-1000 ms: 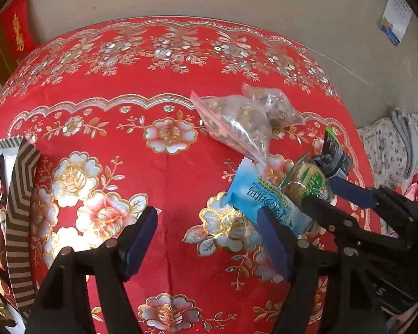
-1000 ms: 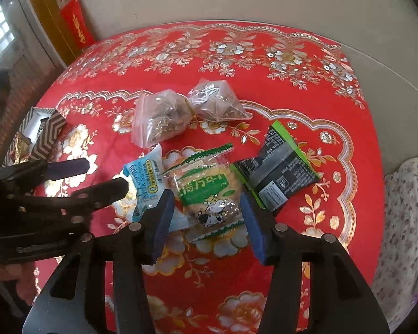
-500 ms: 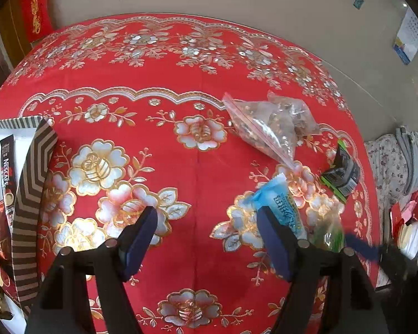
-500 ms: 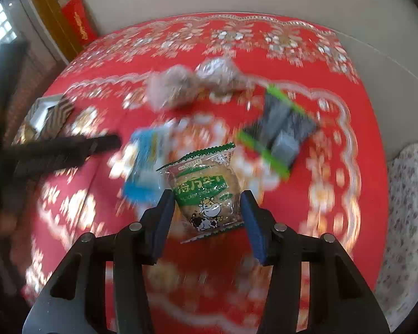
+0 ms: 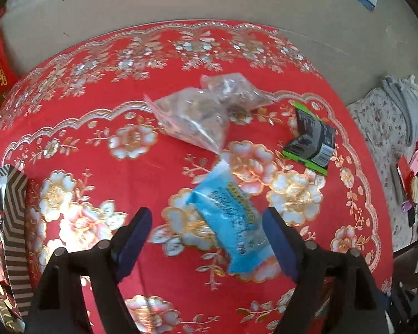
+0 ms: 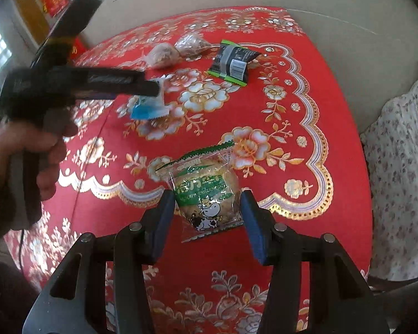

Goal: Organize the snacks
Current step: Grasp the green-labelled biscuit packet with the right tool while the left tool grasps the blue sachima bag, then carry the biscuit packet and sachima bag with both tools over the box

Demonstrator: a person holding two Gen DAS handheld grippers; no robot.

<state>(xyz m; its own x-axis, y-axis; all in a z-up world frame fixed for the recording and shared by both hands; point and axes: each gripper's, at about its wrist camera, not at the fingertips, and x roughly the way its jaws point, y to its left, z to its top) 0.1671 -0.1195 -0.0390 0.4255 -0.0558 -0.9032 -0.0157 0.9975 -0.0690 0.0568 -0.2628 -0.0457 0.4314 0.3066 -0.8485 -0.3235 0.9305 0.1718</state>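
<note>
Pinching the green cake packet (image 6: pixel 206 192) in my right claw (image 6: pixel 206 217) above the red tablecloth (image 6: pixel 292 167); my left claw (image 5: pixel 206 239) gapes wide over the blue packet (image 5: pixel 231 225)

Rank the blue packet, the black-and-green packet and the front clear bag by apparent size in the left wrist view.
1. Front clear bag and blue packet: look about alike; the packet lies nearer the camera, so I won't rank them.
2. Black-and-green packet: clearly smallest, though farther off.
</note>
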